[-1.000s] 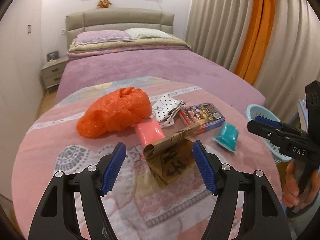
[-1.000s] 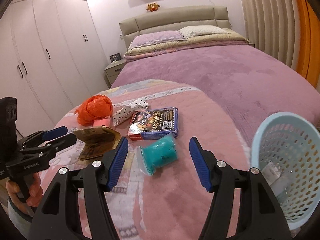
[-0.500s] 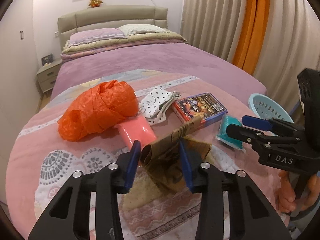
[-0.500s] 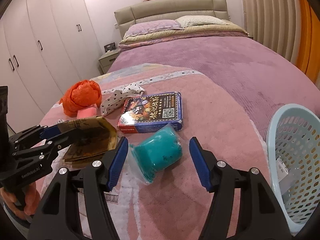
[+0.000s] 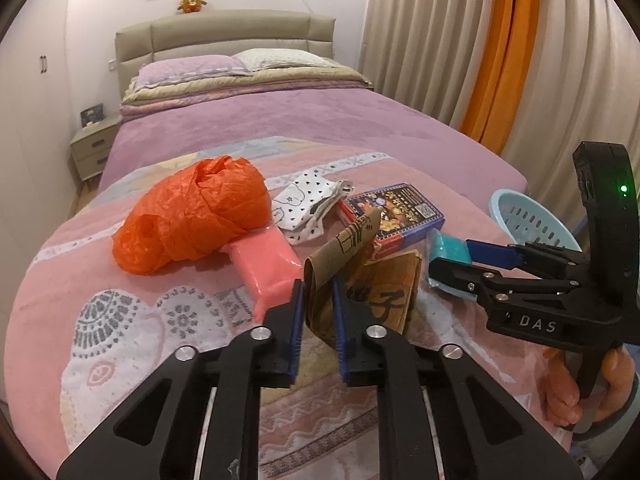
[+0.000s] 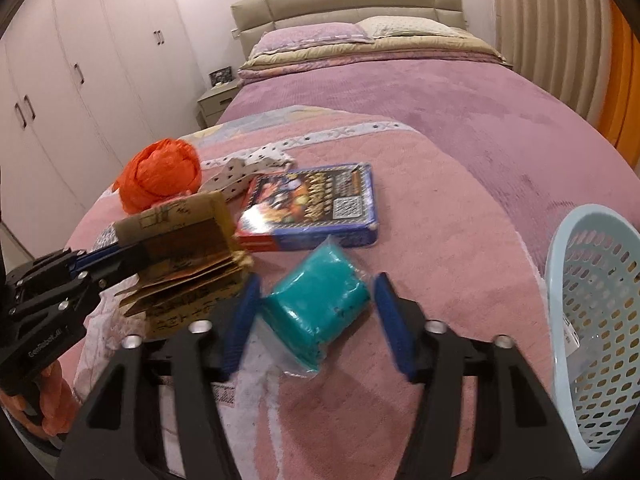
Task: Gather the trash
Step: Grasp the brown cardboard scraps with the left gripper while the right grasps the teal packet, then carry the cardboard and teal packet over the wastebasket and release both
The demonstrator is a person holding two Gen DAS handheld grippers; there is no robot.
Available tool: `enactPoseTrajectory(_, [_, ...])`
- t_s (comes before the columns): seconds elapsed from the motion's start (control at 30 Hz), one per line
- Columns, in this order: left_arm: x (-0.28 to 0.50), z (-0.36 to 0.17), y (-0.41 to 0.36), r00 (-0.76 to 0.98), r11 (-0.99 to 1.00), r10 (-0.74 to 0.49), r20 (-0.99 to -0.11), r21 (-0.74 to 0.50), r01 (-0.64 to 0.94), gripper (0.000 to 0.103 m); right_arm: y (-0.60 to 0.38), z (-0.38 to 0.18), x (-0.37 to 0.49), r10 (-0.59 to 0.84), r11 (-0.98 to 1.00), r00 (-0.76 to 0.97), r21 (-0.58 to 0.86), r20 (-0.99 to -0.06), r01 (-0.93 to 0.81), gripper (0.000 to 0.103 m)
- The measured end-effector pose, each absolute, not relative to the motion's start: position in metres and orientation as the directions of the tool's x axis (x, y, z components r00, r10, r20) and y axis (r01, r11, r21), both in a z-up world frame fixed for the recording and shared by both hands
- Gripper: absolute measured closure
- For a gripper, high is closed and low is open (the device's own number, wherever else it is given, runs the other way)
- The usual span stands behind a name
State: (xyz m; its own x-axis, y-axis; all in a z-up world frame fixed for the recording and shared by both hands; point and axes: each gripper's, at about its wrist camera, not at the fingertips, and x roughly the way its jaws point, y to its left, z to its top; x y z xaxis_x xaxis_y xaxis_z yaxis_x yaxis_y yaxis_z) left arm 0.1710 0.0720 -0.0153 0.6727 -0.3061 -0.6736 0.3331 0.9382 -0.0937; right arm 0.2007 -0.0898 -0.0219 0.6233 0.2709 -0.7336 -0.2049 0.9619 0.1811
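Note:
My left gripper [image 5: 318,308] is shut on a folded brown paper bag [image 5: 360,276] on the pink blanket; the bag also shows in the right wrist view [image 6: 188,256]. My right gripper [image 6: 316,300] is open, its blue pads on either side of a teal wrapped packet [image 6: 320,304], not quite touching it. The packet also shows in the left wrist view [image 5: 448,252] between the right gripper's fingers [image 5: 492,256]. A light blue basket [image 6: 596,320] stands at the bed's right edge.
An orange plastic bag [image 5: 192,212], a pink packet [image 5: 268,264], a polka-dot white wrapper [image 5: 308,204] and a colourful flat box [image 6: 312,208] lie on the blanket [image 5: 120,320]. The basket holds a small clear wrapper [image 6: 570,328]. Curtains hang at the right.
My left gripper moved forward and closed on the brown paper bag. My right gripper moved forward around the teal packet and its jaws narrowed.

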Motion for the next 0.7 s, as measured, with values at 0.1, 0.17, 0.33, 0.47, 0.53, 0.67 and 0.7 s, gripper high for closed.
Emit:
enactPoseTrajectory(0.1, [0.167, -0.015, 0.071, 0.676, 0.941, -0.303, -0.672, -0.097, 0.325, 0.096, -0.090, -0.021, 0.197, 0.268, 0.963, 0.632, 0.175, -0.727, -0.206, 0.057])
enactPoseTrajectory(0.17, [0.164, -0.014, 0.072, 0.678, 0.945, -0.298, -0.672, -0.107, 0.309, 0.098, -0.093, -0.019, 0.193, 0.271, 0.962, 0.647, 0.184, -0.713, -0.201, 0.058])
enactPoseTrajectory(0.33, [0.152, -0.004, 0.070, 0.699, 0.948, -0.300, -0.649, -0.122, 0.293, 0.100, -0.109, -0.013, 0.183, 0.309, 0.950, 0.671, 0.243, -0.674, -0.194, 0.058])
enactPoseTrajectory(0.47, [0.140, 0.009, 0.068, 0.725, 0.951, -0.300, -0.620, -0.136, 0.277, 0.100, -0.122, 0.000, 0.170, 0.327, 0.943, 0.694, 0.267, -0.641, -0.197, 0.058])
enactPoseTrajectory(0.53, [0.134, 0.016, 0.067, 0.734, 0.948, -0.312, -0.604, -0.148, 0.281, 0.100, -0.129, 0.011, 0.162, 0.321, 0.944, 0.717, 0.266, -0.619, -0.192, 0.058])
enactPoseTrajectory(0.67, [0.122, 0.026, 0.061, 0.751, 0.948, -0.315, -0.581, -0.146, 0.284, 0.100, -0.144, 0.024, 0.152, 0.322, 0.942, 0.736, 0.281, -0.596, -0.184, 0.058])
enactPoseTrajectory(0.7, [0.119, 0.029, 0.058, 0.754, 0.946, -0.320, -0.574, -0.147, 0.289, 0.100, -0.149, 0.026, 0.149, 0.318, 0.942, 0.741, 0.285, -0.591, -0.177, 0.058])
